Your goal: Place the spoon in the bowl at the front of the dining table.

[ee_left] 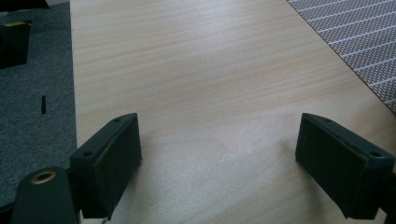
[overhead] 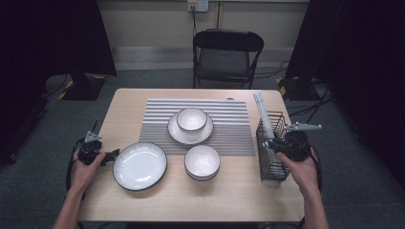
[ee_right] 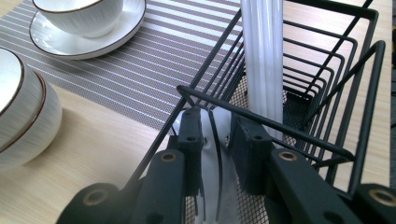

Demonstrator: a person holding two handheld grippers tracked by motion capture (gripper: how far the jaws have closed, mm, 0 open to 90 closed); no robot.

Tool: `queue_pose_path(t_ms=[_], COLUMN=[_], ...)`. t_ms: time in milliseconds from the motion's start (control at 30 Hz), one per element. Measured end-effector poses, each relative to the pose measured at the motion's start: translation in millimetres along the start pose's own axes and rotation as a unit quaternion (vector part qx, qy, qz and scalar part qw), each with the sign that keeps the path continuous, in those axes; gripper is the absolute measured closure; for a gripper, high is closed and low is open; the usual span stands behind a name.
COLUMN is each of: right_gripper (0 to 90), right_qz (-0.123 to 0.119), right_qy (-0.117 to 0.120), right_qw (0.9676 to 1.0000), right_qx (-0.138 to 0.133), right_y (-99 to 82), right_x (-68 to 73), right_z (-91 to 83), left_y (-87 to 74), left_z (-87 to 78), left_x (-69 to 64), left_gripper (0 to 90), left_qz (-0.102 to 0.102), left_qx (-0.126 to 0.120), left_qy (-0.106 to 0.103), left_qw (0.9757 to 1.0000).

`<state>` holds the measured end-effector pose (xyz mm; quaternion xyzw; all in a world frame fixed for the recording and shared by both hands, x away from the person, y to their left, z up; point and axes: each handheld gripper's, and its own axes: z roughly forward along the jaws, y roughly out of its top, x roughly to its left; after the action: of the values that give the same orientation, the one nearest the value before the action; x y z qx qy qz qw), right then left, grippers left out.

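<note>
Two grippers are at work near the table's front edge: the left gripper (ee_left: 219, 154) hovers wide open and empty over bare wood beside the big plate (overhead: 140, 165), while the right gripper (ee_right: 217, 149) is closed on a white utensil (ee_right: 217, 140) inside the wire basket (ee_right: 327, 93) at the table's right side. This looks like table setting, with the step in hand being to pull that utensil out. Next it likely needs a straight lift clear of the wires and the tall white sticks (ee_right: 264, 56), then a carry toward the bowls (overhead: 202, 162) and the striped mat (overhead: 157, 119) beyond.
</note>
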<state>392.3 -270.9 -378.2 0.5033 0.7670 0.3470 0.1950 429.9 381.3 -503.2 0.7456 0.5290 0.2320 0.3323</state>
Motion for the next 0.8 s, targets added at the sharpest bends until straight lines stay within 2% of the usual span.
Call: queue_pose_path(t_ms=[200, 400, 500, 567, 733, 767, 800], right_gripper=[76.3, 78.6, 78.8, 80.3, 81.6, 81.6, 81.5], right_qz=[-0.004, -0.016, -0.019, -0.028, -0.023, -0.022, -0.023], right_qy=[-0.002, -0.024, -0.023, -0.030, -0.011, -0.005, 0.012], right_qw=[1.0000, 0.9996, 0.9996, 0.9992, 0.9996, 0.9997, 0.9997], right_qx=[-0.003, -0.001, -0.001, -0.002, -0.007, -0.006, -0.001], right_y=[-0.4, -0.4, -0.1, -1.0, -2.4, -1.9, -0.8], right_x=[-1.0, 4.4, 3.9, 6.6, 2.5, 2.0, 1.6], right_z=[0.4, 1.6, 1.7, 1.2, -0.4, -0.4, -0.7], left_y=[0.1, 0.0, 0.0, 0.0, 0.0, 0.0, 0.1], left_z=[-0.1, 0.0, 0.0, -0.1, 0.0, 0.0, -0.1], left_x=[0.1, 0.0, 0.0, 0.1, 0.0, 0.0, 0.0], left_gripper=[13.8, 13.8, 13.8, 13.8, 13.8, 13.8, 13.8], left_qz=[0.000, 0.000, 0.000, 0.000, 0.000, 0.000, 0.000], left_qx=[0.001, 0.000, 0.000, 0.001, 0.000, 0.000, 0.001], left_qy=[0.000, 0.000, 0.000, 0.000, 0.000, 0.000, 0.000], left_qw=[1.0000, 1.0000, 1.0000, 1.0000, 1.0000, 1.0000, 1.0000])
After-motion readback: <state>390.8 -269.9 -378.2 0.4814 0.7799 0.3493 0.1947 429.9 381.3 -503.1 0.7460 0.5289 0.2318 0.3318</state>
